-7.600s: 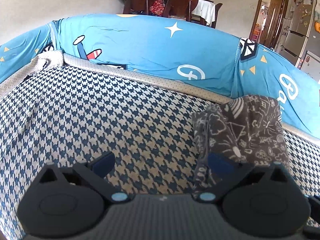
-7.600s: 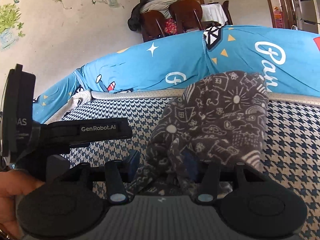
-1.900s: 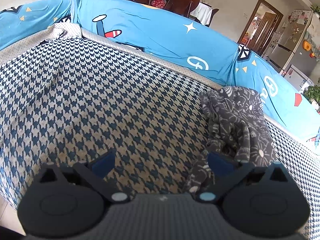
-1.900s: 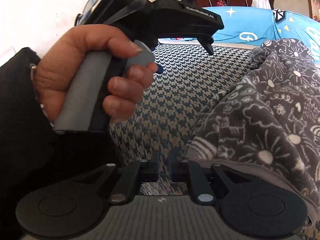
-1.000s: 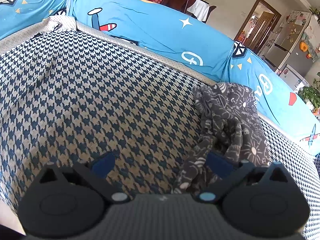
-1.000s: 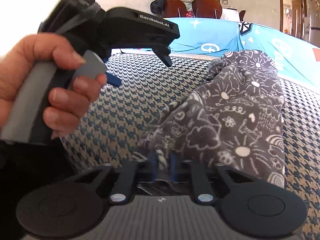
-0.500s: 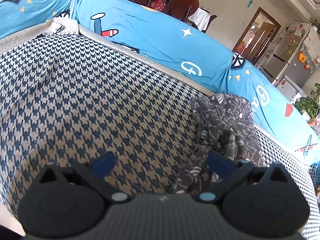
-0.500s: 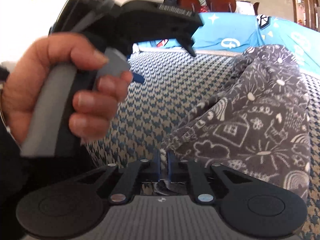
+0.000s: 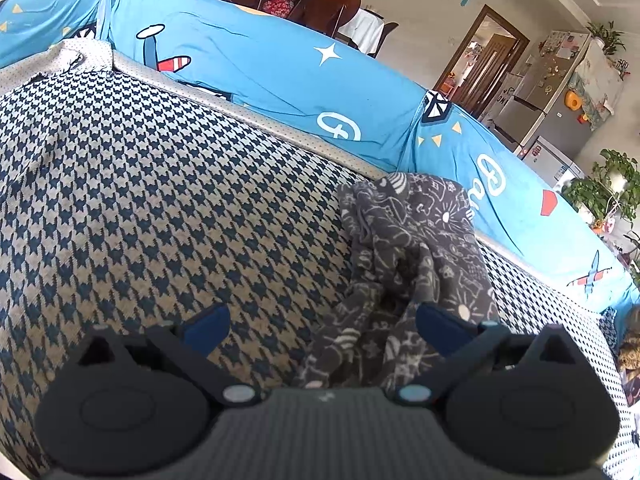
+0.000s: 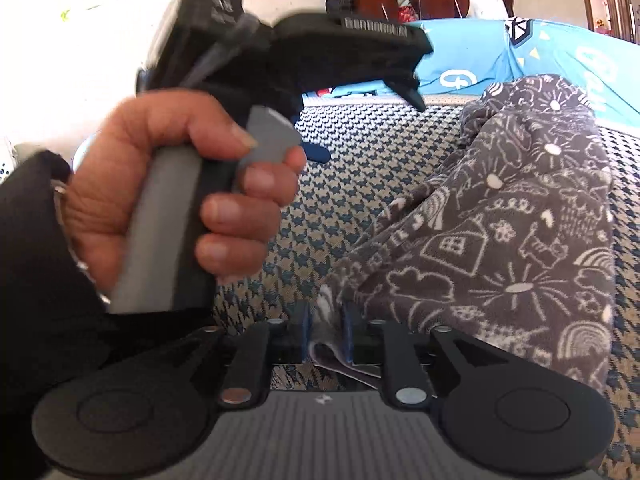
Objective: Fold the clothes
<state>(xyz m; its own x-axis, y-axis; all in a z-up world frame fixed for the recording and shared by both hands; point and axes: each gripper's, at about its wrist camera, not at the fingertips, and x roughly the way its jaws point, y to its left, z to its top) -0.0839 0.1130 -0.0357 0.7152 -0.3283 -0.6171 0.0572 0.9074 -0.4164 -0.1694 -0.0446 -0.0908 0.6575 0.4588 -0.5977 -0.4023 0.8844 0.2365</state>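
A grey garment with white doodle print lies crumpled on the houndstooth sofa seat. My left gripper is open wide just above the seat, and the garment's near end lies by its right finger. In the right wrist view a hand holds the left gripper to the left of the garment. My right gripper sits low at the garment's near edge. Its jaws are opening, with the hem loose between the pads.
Blue cartoon-print cushions run along the back of the sofa seat. Behind them stand wooden chairs and a door; a fridge and plants are at the right. A black sleeve fills the left of the right wrist view.
The right gripper's pads have spread apart around the hem they were pinching. The hand with the left gripper has shifted slightly in the right wrist view. The garment stays on the seat.
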